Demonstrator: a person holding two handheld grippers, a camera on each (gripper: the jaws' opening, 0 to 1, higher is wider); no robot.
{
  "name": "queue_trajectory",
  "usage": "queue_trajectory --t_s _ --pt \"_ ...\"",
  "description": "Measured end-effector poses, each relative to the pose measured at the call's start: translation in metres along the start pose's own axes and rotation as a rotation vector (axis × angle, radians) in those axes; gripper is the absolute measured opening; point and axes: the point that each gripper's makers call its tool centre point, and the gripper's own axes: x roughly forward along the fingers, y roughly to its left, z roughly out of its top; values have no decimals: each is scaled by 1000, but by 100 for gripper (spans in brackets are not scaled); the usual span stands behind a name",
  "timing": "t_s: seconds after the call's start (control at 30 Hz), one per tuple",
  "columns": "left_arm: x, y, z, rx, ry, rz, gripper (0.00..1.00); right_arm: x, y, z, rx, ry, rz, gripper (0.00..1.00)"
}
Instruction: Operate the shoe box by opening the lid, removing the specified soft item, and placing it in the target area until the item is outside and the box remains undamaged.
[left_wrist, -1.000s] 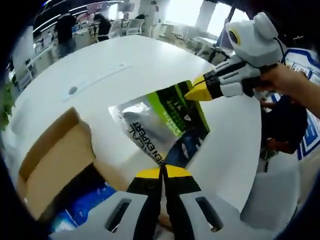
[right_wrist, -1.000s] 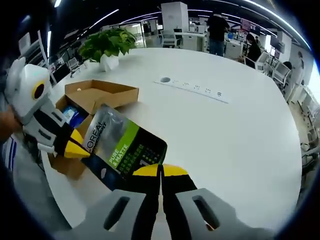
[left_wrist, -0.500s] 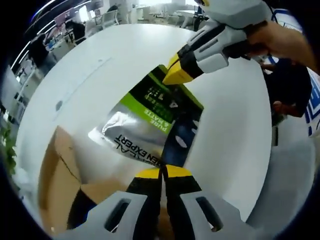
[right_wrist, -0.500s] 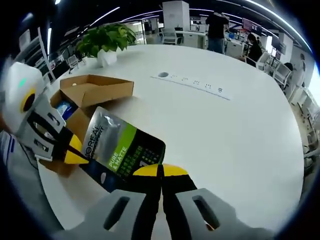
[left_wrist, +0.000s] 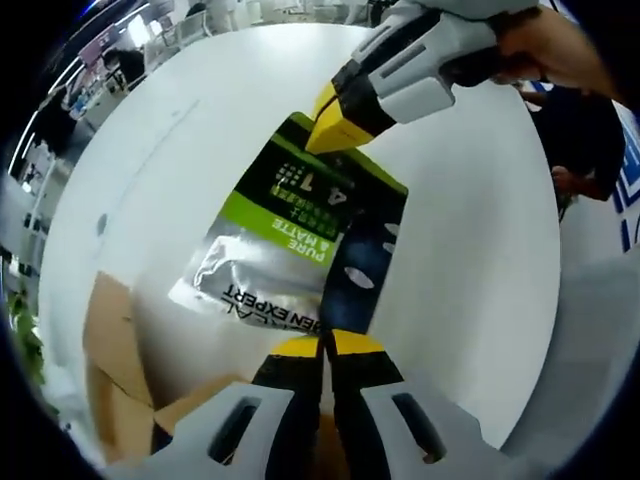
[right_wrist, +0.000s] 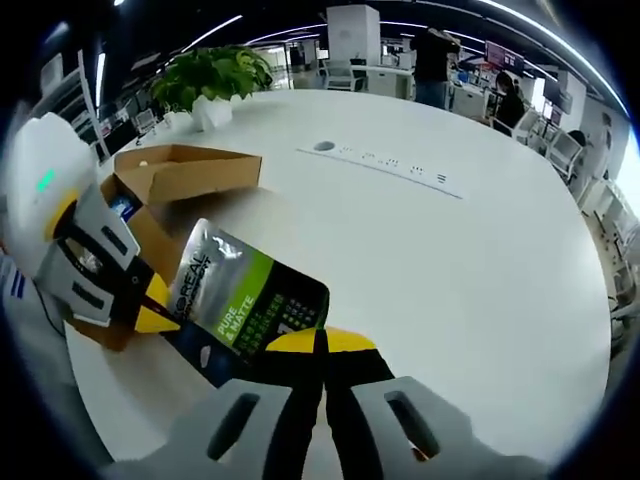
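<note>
A silver, green and dark blue soft pouch (left_wrist: 300, 240) hangs above the white table, held at both ends. My left gripper (left_wrist: 325, 345) is shut on its near edge. The right gripper (left_wrist: 335, 125) comes in from the top of the left gripper view, pinching the far green corner. In the right gripper view my right gripper (right_wrist: 322, 340) is shut on the pouch (right_wrist: 245, 305), and the left gripper (right_wrist: 150, 310) grips its other end from the left. The open cardboard shoe box (right_wrist: 175, 180) sits behind on the left, blue contents inside; its flap (left_wrist: 110, 350) shows at lower left.
The round white table (right_wrist: 450, 260) stretches wide to the right, with a power strip (right_wrist: 385, 165) set into it. A potted plant (right_wrist: 215, 80) stands at the far edge. People and desks fill the background. A person's hand (left_wrist: 560, 60) holds the right gripper.
The pouch has been lifted and stretched between both grippers. The left camera has tilted, so the box slid toward the lower left. The left gripper has drawn closer in the right gripper view.
</note>
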Motion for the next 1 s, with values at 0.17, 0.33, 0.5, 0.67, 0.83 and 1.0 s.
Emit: queue_trajectory --t_s 0.17,0.33,0.5,0.67,0.83,1.0 --pt "3 2 -2 -28 -13 -14 0 5 -2 -2 -24 0 3 0" --pt "8 3 -6 -22 -7 -13 0 11 -1 -6 -23 13 7 0" --pt "7 4 -4 -10 -13 -8 1 15 -4 -12 -28 28 -1 0" --pt "7 3 -3 -1 -18 -4 2 16 -5 -16 -39 35 -3 0" --pt "7 1 -3 5 -20 -2 3 20 -7 -19 -78 38 -9 0" --pt "5 2 -4 20 -20 13 6 20 -9 -19 -82 35 -16 2"
